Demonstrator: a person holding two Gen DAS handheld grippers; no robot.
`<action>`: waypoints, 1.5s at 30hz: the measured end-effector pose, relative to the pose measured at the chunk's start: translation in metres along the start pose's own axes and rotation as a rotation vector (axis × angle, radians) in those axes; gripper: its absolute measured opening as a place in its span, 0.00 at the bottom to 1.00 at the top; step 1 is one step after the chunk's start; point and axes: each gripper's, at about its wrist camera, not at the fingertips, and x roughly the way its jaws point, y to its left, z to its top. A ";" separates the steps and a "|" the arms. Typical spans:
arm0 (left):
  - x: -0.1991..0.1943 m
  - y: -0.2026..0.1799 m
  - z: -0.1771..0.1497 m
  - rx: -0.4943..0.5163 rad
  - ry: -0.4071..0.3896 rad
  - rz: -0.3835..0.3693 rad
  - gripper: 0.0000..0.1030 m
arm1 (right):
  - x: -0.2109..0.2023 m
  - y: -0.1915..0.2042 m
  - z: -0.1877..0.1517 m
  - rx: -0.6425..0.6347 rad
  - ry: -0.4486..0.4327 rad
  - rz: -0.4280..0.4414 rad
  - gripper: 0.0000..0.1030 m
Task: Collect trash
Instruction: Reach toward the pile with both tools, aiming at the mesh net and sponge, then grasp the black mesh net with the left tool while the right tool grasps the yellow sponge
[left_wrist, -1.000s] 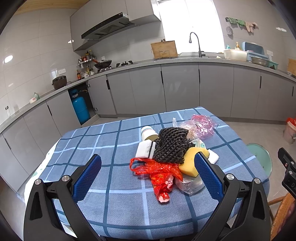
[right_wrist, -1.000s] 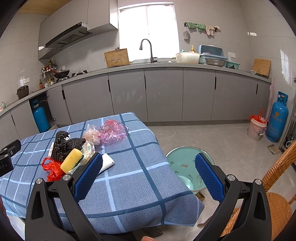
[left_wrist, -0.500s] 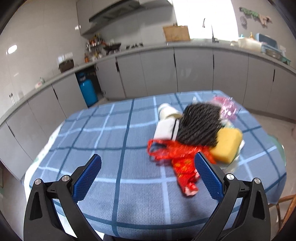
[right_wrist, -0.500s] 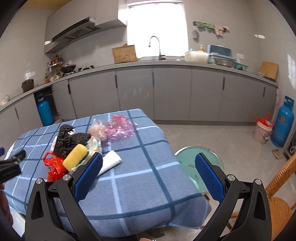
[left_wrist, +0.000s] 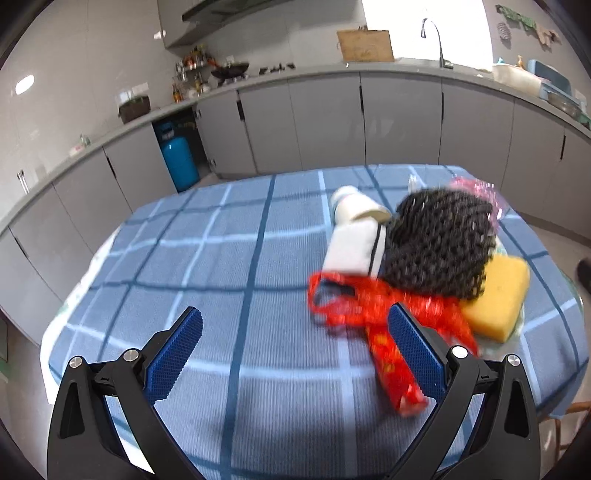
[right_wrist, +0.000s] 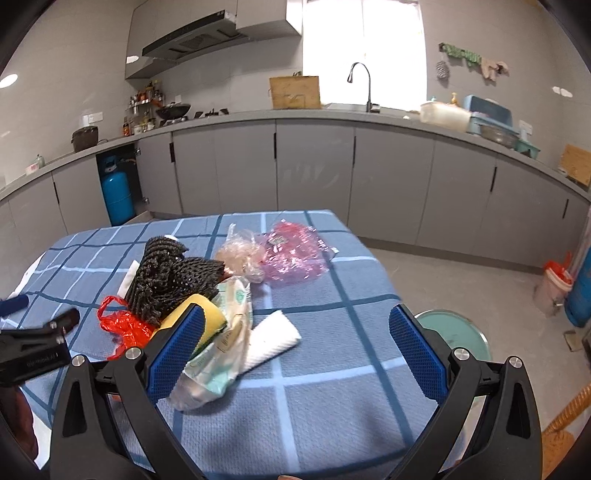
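Trash (left_wrist: 417, 266) lies heaped on the blue checked tablecloth (left_wrist: 221, 266), filling the right half of my left wrist view and the centre-left of my right wrist view. In the heap, a black foam net (left_wrist: 439, 243) sits on top, touching a yellow sponge (left_wrist: 495, 299) at its lower right and a white packet (left_wrist: 354, 245) at its left. A red plastic bag (left_wrist: 380, 317) sprawls below the net, its tail running down behind my left gripper's (left_wrist: 295, 349) right finger. That gripper is spread wide with nothing between its blue pads, low in the frame over bare cloth.

My right gripper (right_wrist: 293, 345) is likewise wide apart and empty, at the bottom of its frame. Its left pad overlaps the sponge (right_wrist: 207, 314) in the picture; whether they touch I cannot tell. A clear wrapper with green print (right_wrist: 221, 332) and a white paper wad (right_wrist: 273, 338) lie between the pads, with a pink crinkled bag (right_wrist: 295, 254) further up, near centre. A teal basin (right_wrist: 454, 332) sits on the floor at the lower right, past the table edge.
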 end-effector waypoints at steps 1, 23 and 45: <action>-0.001 -0.002 0.004 0.002 -0.011 -0.009 0.96 | 0.003 0.001 -0.001 -0.003 0.007 0.007 0.95; 0.025 -0.014 0.024 -0.003 -0.008 -0.086 0.96 | 0.044 0.049 -0.005 -0.068 0.071 0.266 0.30; 0.055 -0.090 0.046 0.120 0.058 -0.294 0.56 | 0.050 0.000 -0.005 0.021 0.074 0.193 0.28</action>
